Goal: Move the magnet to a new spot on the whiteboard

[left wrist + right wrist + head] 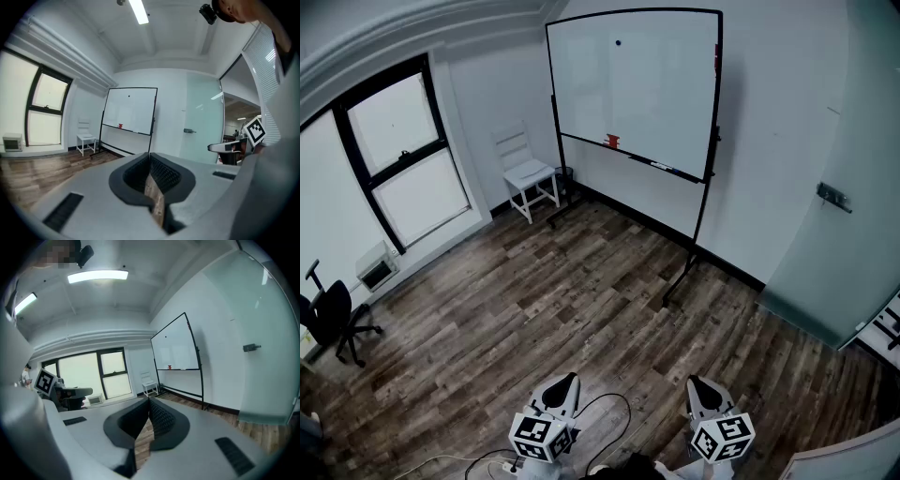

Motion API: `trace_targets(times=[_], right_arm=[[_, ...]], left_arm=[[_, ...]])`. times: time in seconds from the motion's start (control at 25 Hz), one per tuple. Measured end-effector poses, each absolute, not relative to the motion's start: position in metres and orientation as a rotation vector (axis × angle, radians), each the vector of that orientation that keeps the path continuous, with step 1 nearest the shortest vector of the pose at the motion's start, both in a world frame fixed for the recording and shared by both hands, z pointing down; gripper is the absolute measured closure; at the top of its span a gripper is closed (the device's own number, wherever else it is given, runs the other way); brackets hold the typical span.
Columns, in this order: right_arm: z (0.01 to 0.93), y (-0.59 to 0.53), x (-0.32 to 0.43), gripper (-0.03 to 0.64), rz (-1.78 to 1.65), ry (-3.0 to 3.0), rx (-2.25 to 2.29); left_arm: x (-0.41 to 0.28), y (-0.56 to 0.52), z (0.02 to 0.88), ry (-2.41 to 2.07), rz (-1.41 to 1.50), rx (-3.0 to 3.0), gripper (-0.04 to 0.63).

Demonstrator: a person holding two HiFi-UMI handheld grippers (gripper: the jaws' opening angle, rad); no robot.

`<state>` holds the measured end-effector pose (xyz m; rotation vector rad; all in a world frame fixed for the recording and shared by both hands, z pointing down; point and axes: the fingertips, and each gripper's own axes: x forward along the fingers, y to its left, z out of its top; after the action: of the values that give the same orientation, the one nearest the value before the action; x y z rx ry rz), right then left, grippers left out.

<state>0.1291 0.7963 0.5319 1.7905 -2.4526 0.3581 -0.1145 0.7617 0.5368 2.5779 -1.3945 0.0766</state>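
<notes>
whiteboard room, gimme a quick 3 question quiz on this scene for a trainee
1. True or false: the left gripper is shut with nothing in it.
2. In the head view, what stands to the left of the whiteboard? A: a white chair. B: a ladder. C: a bin.
3. Fill in: the magnet, a small dark dot, sits near the whiteboard's ___ edge.

Key: 1 true. 2 A. 3 top.
</notes>
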Motion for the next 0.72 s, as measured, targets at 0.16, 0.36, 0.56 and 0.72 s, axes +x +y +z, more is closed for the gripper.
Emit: trace_targets(times=[0.16,0.36,0.56,0.72], right_arm=[[0.529,0.8,0.101,0.591,0.356,-2.491,1.752],[0.515,0.804,0.089,0.591,0.335,-2.539,1.753],[0.51,0.803,0.091,0.589,0.324,-2.541,1.745],[0.512,0.806,0.094,0.589,0.356,-2.558,1.731]], left_arm=[[-0.123,0.772,0.54,-1.367,0.131,2.612,0.584],[-0.125,0.772,0.543,-1.349,0.158,2.638,0.584],[-0.114,0.764,0.527,-1.351,0.133,2.675,0.584],[-0.106,0.761,0.535,-1.356,0.134,2.673,0.584]])
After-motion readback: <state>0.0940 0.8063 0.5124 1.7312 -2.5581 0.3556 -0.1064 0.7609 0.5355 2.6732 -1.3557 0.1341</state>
